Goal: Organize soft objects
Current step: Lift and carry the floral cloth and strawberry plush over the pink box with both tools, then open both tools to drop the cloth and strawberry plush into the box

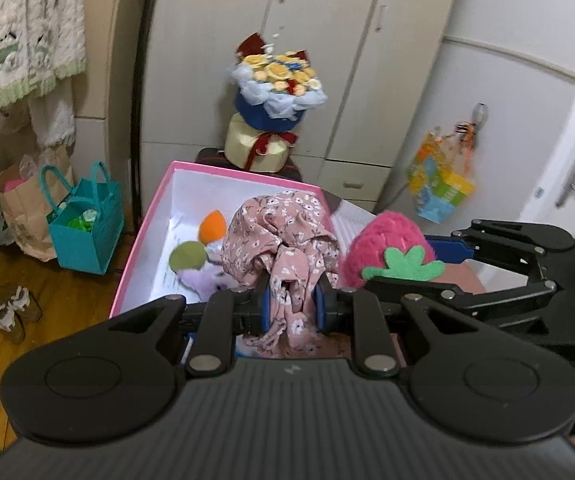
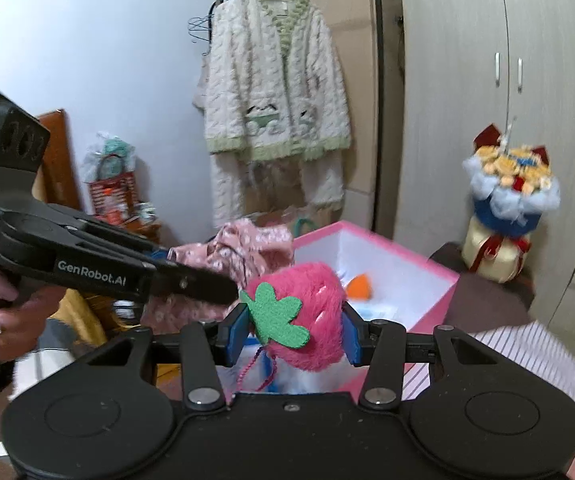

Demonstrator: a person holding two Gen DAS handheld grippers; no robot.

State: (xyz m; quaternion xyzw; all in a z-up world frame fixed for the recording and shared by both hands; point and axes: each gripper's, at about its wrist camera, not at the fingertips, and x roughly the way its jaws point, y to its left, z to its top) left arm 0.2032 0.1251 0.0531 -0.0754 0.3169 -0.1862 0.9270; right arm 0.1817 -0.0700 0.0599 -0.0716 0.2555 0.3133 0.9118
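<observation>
My left gripper (image 1: 291,304) is shut on a bunched pink floral cloth (image 1: 283,236), held up at the near edge of a pink box (image 1: 143,216) with a white inside. In the box lie a plush toy with an orange part (image 1: 213,226), a green part (image 1: 187,256) and a purple part (image 1: 203,282). My right gripper (image 2: 293,330) is shut on a fuzzy pink strawberry plush (image 2: 311,300) with a green felt leaf (image 2: 277,314), in front of the same pink box (image 2: 435,304). The strawberry (image 1: 387,248) shows to the right of the cloth in the left wrist view. The left gripper (image 2: 215,280) with the cloth (image 2: 247,244) enters from the left.
A flower bouquet (image 1: 279,84) on a cream round box (image 1: 255,148) stands behind the pink box, against white wardrobe doors (image 1: 327,40). A teal bag (image 1: 87,228), a paper bag (image 1: 19,208) and shoes (image 1: 15,312) sit on the wooden floor at left. A fluffy robe (image 2: 275,84) hangs on a rack.
</observation>
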